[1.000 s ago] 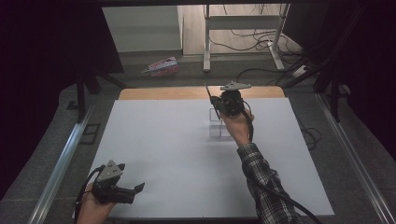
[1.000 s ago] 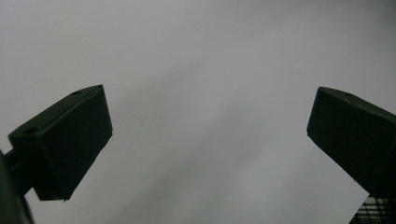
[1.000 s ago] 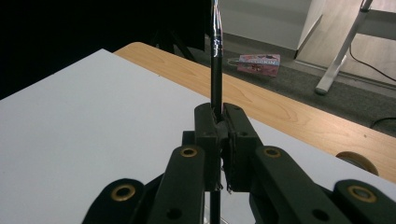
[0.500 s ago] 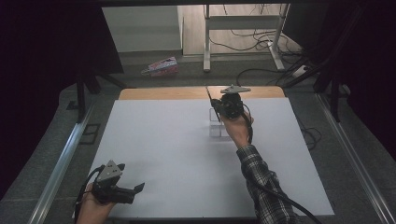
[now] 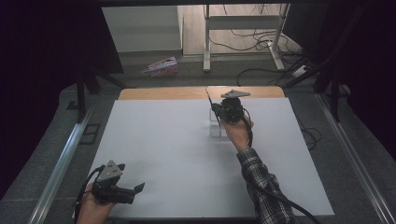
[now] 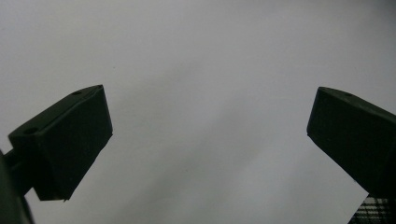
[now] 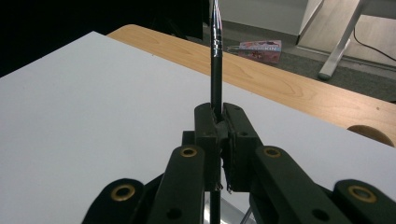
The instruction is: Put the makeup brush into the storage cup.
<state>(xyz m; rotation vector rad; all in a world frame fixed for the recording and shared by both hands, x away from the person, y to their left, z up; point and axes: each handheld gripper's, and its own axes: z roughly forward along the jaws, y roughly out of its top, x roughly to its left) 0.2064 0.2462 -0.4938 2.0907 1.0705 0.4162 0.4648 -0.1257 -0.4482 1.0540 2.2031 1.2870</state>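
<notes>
A small clear holder [image 5: 215, 129] stands on the far half of the white worktop [image 5: 177, 158], just beside the person's right hand [image 5: 236, 133]; what it contains cannot be made out from the high view. Directly over that holder, the right gripper [image 5: 219, 112] has its jaws clamped together on a slim black pen-like stick [image 7: 215, 70], which passes upright between the pads and rises well above them, its upper part silver and ringed. In the high view the stick [image 5: 208, 100] leans slightly away from the holder toward the bare wooden strip [image 5: 187, 93] at the worktop's far edge. The right forearm, in a plaid sleeve [image 5: 264, 196], stretches from the near edge of the worktop up toward the holder, the wrist raised and a cable trailing back along the arm.

Well apart from the holder, at the near left corner of the worktop, the left gripper [image 5: 136, 189] rests low in the person's left hand [image 5: 93, 210], its jaws standing wide apart with nothing between them; the left gripper view looks past them onto plain white surface.

Beyond the worktop, far from the holder, a pink and white packet [image 5: 161, 66] lies on the grey floor near a white frame's legs [image 5: 206, 42] and loose cables [image 5: 254, 46].
</notes>
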